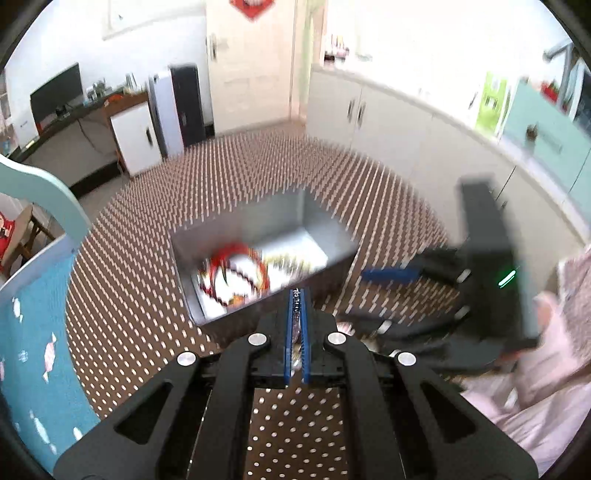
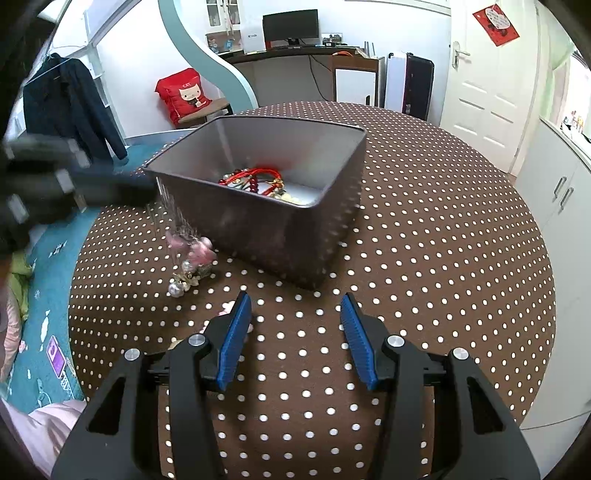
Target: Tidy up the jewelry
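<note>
Several pieces are already gathered in the bin, a chain is pinched in the closed left gripper beside it, its pink charms trailing on the table, while the right gripper is held half-open and empty.

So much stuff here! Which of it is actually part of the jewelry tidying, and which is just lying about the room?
Part of the job:
- grey box
- red cord bracelets and beads already inside it
- chain with pink charms, dangling from the shut left gripper
- open right gripper, holding nothing

Just lying about:
- red cat cushion
- dark jacket
- monitor
- purple card on the floor
</note>
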{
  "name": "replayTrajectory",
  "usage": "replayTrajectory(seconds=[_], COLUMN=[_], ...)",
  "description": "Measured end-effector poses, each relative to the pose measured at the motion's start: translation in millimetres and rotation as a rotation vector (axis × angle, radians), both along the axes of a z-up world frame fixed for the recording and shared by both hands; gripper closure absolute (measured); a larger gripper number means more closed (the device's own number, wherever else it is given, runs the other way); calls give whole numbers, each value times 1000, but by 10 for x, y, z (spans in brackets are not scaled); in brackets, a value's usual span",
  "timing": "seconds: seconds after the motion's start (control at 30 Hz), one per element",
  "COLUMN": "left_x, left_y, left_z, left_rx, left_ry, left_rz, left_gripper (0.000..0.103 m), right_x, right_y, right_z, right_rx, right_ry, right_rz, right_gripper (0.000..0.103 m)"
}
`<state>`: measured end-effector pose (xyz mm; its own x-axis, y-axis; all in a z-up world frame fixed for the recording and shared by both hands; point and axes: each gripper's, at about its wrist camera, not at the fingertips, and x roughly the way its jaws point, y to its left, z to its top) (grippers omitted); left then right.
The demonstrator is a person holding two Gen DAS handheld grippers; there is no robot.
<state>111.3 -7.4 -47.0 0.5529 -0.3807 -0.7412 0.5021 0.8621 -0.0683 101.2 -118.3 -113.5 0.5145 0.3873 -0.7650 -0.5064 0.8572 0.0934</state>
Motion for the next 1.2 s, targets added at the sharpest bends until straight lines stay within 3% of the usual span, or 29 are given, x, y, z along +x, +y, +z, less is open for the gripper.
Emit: replayTrajectory(seconds=[0.07,0.2,0.33,0.57,0.87,1.03,1.2], left_x=[-13,20,-56,-197,-313,-335,-319], left_y=[72,193,321,595,867,920,897], left_z=[64,-300,-412,-393,-387,-409,-416], left_rx=[-20,44,-3,-60,-92,-104,-115], left_ry=[-5,97,127,106,89,82,78], left_rz=[17,65,106,172,231,238,231], left_gripper=[100,100,100,100,100,100,100], right_x=[-28,-54,-84,-38,20,-18,-33], right_y=[10,7,47,315,533,523,491], right_z=[31,55,72,44,-97,-109,-102], right_rx=[7,5,7,-3,-66,-66,-59], right_ry=[-6,-14,-18,-17,1,10,22], right_rz=[6,8,27,108,120,118,101], right_gripper=[55,55,55,55,80,89,90])
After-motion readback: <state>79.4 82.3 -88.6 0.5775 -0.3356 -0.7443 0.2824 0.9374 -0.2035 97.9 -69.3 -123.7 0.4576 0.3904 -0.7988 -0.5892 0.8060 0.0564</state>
